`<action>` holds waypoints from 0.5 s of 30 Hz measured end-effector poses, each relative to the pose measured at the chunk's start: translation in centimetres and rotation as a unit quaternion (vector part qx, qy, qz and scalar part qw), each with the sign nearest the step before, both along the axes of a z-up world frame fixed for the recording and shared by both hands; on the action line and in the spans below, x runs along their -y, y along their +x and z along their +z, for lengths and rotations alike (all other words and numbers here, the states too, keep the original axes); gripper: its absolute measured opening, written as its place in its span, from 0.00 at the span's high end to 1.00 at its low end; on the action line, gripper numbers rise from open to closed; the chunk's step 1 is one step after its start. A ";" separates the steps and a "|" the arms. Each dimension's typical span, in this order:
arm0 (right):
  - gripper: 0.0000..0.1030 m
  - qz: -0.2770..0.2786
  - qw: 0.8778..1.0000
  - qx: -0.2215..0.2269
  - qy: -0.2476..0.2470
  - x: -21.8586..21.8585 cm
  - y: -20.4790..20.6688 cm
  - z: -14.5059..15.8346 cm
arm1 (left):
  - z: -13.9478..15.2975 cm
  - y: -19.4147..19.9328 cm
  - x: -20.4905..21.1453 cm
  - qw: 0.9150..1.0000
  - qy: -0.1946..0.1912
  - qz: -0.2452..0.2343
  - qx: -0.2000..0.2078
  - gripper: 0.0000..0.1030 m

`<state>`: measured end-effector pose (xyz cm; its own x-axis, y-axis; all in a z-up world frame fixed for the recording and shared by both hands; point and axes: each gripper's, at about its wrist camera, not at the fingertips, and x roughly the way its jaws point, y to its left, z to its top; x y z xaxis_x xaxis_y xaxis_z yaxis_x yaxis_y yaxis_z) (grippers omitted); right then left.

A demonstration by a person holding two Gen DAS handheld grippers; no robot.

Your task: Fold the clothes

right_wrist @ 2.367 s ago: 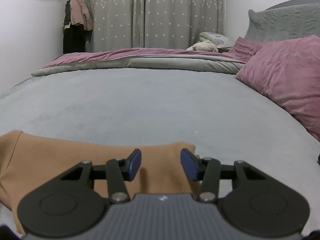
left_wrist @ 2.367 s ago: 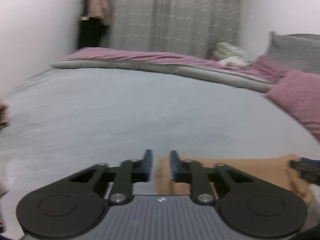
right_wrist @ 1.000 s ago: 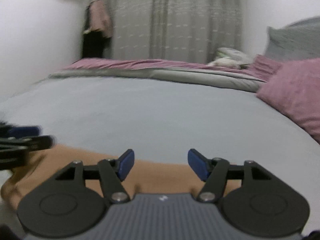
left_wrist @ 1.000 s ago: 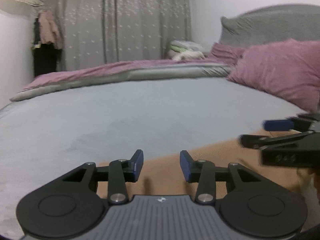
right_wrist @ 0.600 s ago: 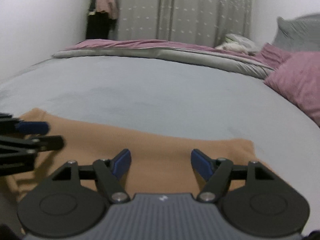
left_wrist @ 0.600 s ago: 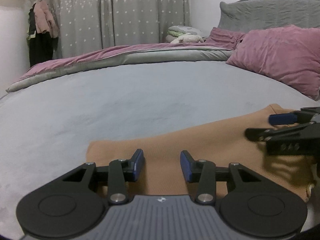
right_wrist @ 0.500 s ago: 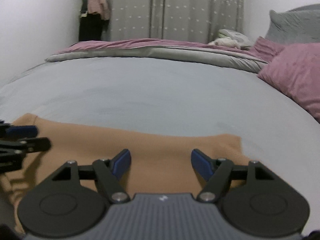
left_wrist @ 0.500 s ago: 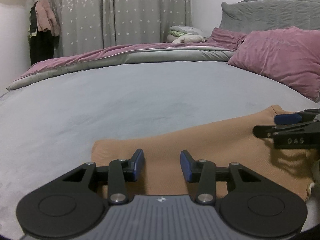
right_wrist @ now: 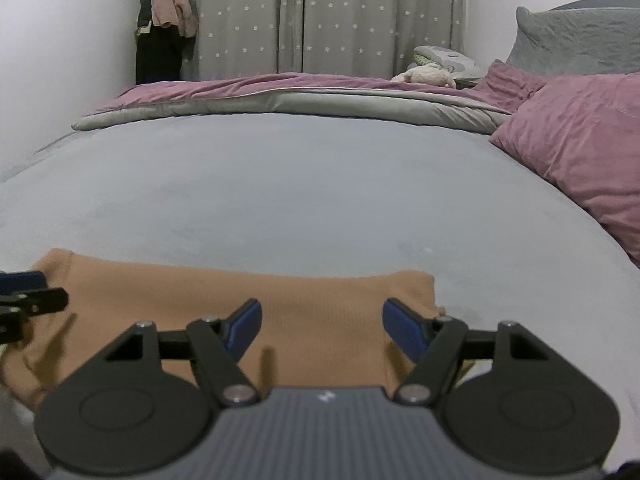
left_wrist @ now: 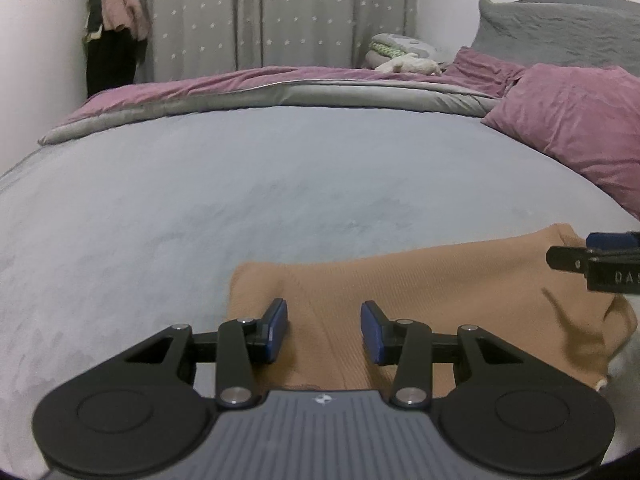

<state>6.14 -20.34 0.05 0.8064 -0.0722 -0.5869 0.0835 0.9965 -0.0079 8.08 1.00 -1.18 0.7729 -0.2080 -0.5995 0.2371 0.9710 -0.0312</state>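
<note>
Nearest in both wrist views lies the tan knit garment (left_wrist: 420,292), spread as a wide folded band on the near part of the grey bedspread (left_wrist: 240,184). The left gripper (left_wrist: 324,330) hangs over the garment's left end with its blue pads apart and nothing between them. The right gripper (right_wrist: 322,326) hovers over the right end, its pads spread wider and also empty.

A couple of seconds ago the left gripper's pads stood close together at the cloth's left edge; they have since opened, and both grippers have drawn back, so more of the garment shows in front of them than a second ago. That reads as a fold just laid down and released. The cloth now looks like a flat rectangle, though its right end in the left view is rumpled with a dark crease. Probably one more fold, or some smoothing, is left.

The only legible writing is white lettering "DAS" on the side of the right gripper as seen at the right edge of the left view; further letters are cut off.

Farther off, a mauve pillow (right_wrist: 580,136) lies at the right, a grey and mauve duvet (right_wrist: 280,100) across the far side, then star-print curtains (right_wrist: 332,16) and hanging clothes (right_wrist: 168,12) at far left.
</note>
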 end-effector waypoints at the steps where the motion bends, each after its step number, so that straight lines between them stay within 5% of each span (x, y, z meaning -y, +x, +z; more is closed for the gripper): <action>1: 0.31 0.001 1.000 -0.001 0.004 -0.2 -0.2 0.2 | 0.2 0.0 -0.1 1.000 -0.001 0.002 -0.005 0.60; 6: 0.30 0.002 1.000 -0.014 0.026 -1.0 -0.4 1.3 | 1.0 -0.2 -0.7 0.999 -0.014 0.013 -0.030 0.60; 15: 0.26 -0.003 0.994 -0.052 0.099 -0.4 -0.5 2.9 | 1.9 0.7 -4.2 0.988 -0.115 0.044 -0.095 0.60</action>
